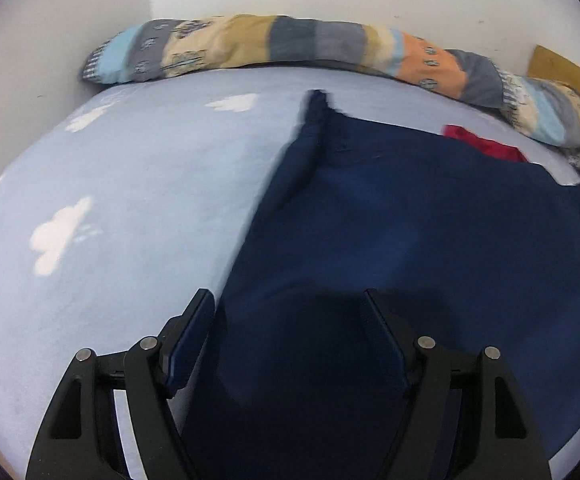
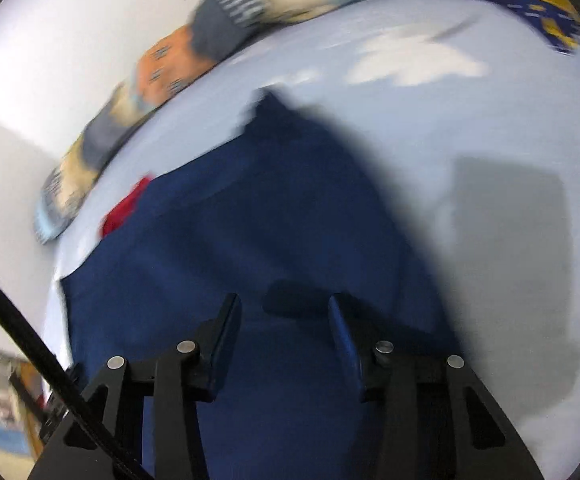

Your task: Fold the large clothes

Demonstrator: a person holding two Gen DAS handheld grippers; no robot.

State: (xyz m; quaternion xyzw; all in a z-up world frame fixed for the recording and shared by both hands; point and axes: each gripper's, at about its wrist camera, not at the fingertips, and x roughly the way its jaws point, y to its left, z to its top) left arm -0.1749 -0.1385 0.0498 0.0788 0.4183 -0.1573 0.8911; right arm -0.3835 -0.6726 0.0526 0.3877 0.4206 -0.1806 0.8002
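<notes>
Navy garment (image 1: pixel 409 216) lay flat on the light-blue bed (image 1: pixel 130 184), red cloth (image 1: pixel 485 144) at its 1 o'clock edge, striped bolster (image 1: pixel 290 44) at 12. Left tool (image 1: pixel 290 320) and right tool (image 2: pixel 284 312) hovered over it, jaws apart, gripping nothing.

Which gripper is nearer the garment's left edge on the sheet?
Left. The left gripper straddles that edge of the navy garment, one finger over the sheet. The right gripper hovers over the garment's middle.
</notes>
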